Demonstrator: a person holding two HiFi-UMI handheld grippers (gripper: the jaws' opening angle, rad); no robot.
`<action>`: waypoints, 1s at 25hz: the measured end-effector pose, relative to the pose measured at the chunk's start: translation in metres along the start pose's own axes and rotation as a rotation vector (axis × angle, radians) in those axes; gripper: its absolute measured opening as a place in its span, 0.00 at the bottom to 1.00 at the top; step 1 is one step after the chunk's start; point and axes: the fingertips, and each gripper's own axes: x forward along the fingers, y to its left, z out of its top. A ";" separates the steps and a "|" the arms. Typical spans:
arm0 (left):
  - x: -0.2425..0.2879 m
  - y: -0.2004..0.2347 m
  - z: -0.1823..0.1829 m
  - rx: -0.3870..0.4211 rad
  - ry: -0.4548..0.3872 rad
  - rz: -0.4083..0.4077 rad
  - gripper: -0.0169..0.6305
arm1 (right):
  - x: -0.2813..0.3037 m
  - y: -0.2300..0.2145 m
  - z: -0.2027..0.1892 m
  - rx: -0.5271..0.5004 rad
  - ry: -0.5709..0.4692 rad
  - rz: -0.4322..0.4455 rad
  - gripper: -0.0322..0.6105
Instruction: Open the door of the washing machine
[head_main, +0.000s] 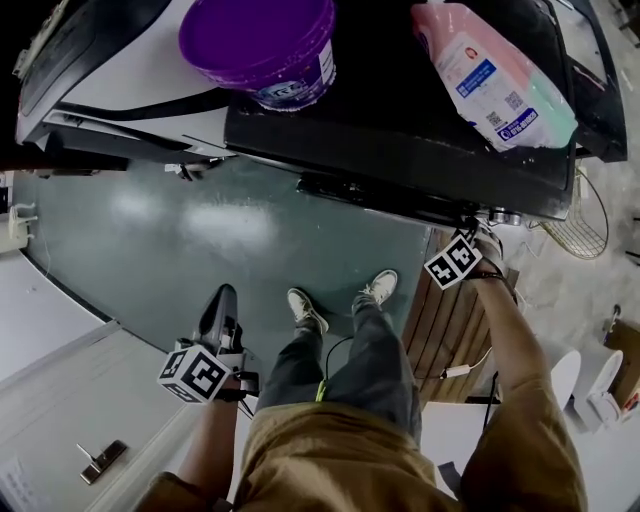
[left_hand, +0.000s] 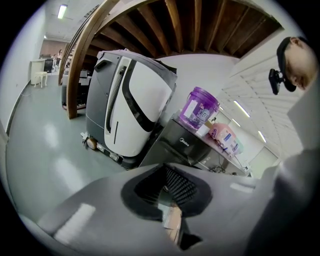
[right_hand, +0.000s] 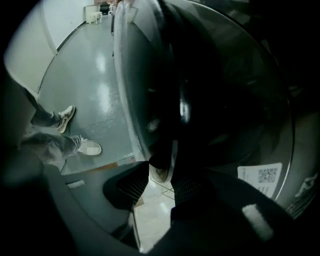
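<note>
Door (right_hand: 210, 95): on the washing machine (head_main: 400, 135) front, its rim between the right claw's pads.
Right claw (right_hand: 162, 172): clamped on the door rim.
Left claw (head_main: 220, 300): closed, empty, well apart from the washing machine.

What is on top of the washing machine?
A purple tub with its lid on and a pink bag sit on the washing machine. What the tub holds is covered, as is the surface beneath both.
</note>
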 end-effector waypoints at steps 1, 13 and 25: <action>0.000 0.002 -0.002 -0.004 0.005 0.000 0.12 | -0.001 0.001 0.000 -0.038 -0.003 -0.005 0.26; -0.004 0.008 -0.008 0.013 0.023 -0.004 0.12 | 0.005 0.015 -0.001 -0.123 0.057 0.028 0.26; -0.008 0.005 -0.018 0.055 0.075 -0.101 0.12 | -0.057 0.164 -0.035 -0.016 0.063 0.257 0.22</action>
